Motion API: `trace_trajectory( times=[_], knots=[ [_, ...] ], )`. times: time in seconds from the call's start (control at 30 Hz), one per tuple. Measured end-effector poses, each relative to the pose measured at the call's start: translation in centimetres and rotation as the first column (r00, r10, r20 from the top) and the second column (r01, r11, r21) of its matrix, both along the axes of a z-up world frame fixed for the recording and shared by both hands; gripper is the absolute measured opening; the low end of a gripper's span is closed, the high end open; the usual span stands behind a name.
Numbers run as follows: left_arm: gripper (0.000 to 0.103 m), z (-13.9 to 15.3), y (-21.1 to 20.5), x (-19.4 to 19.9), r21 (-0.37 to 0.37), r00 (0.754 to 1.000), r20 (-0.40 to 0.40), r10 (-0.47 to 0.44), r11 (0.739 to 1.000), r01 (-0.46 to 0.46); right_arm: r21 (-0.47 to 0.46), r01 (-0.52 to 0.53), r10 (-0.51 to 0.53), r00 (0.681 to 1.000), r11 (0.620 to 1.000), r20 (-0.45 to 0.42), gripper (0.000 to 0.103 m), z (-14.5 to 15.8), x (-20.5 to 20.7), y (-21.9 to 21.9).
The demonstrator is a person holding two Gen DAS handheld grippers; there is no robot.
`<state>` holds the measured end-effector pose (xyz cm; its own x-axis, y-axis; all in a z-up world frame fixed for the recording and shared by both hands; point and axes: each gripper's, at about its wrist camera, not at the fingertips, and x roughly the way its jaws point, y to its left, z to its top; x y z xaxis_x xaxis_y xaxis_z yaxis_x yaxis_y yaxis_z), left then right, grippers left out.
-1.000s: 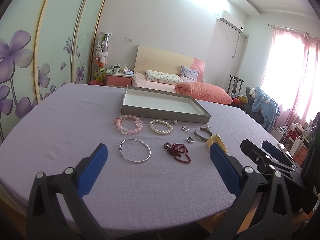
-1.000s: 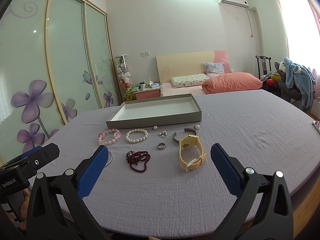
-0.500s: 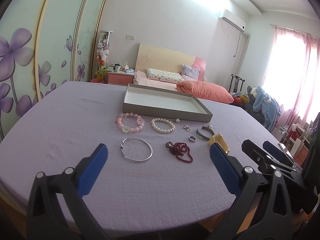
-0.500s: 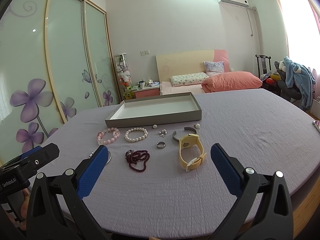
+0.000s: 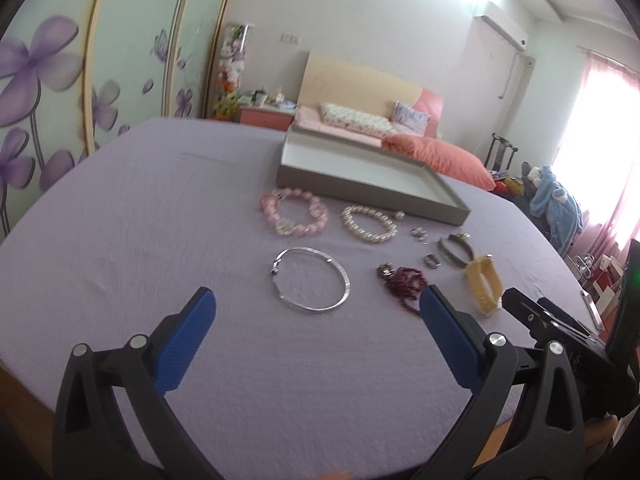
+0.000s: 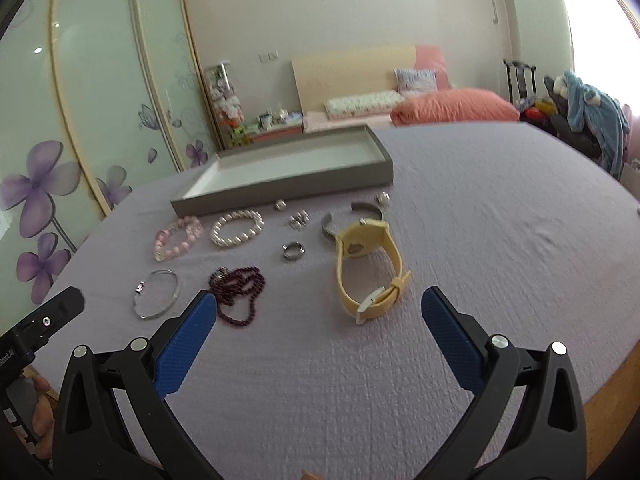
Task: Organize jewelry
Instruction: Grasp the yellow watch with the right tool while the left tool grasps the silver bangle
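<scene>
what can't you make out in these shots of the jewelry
- Dark red bead strand: in the left wrist view, its near end is hidden by the left gripper's blue finger.
- Small silver pieces near the tray: too small and blurred in both views to identify.
- Yellow watch: its dial faces away in the right wrist view.

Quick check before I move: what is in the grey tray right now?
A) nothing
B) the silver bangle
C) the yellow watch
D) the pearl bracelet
A: the grey tray shows only its bare white floor, while the pearl bracelet, yellow watch and silver bangle all lie on the purple cloth in front of it.
</scene>
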<state>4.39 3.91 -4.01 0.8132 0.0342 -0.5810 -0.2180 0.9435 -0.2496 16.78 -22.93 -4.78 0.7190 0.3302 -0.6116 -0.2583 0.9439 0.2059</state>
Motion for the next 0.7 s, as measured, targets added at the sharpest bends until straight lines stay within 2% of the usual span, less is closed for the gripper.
trace_trajectory(
  times=[0.17,0.33,0.5,0.57,0.63,0.7],
  knots=[
    [0.101,-1.4,1.5,1.3,-0.03,0.998,-0.058,0.015,0.999,-0.017,-0.034,0.03,-0.032,0.996,0.999,-0.08,0.102,-0.7,2.5,-0.5],
    [0.101,-2.3,2.3,2.1,-0.042,0.994,-0.104,0.018,0.999,-0.022,-0.083,0.071,-0.08,0.991,0.994,-0.107,0.102,-0.8,4.4,-0.7],
    [0.101,-2.9,2.5,2.8,-0.06,0.992,-0.126,0.001,0.998,-0.009,-0.118,0.066,-0.082,0.988,0.991,-0.133,0.101,-1.2,5.7,-0.3],
    [0.101,-3.0,2.4,3.0,-0.058,0.991,-0.134,-0.009,0.998,0.001,-0.121,0.059,-0.076,0.986,0.991,-0.145,0.096,-1.5,6.1,0.1],
    [0.101,-3.2,2.1,3.4,-0.05,0.99,-0.141,-0.012,0.999,0.005,-0.128,0.05,-0.07,0.984,0.991,-0.163,0.085,-1.8,6.4,0.4],
    [0.101,-3.3,2.1,3.7,-0.042,0.988,-0.153,-0.012,0.999,0.006,-0.13,0.043,-0.066,0.982,0.991,-0.177,0.079,-2.1,6.5,0.5]
  ],
)
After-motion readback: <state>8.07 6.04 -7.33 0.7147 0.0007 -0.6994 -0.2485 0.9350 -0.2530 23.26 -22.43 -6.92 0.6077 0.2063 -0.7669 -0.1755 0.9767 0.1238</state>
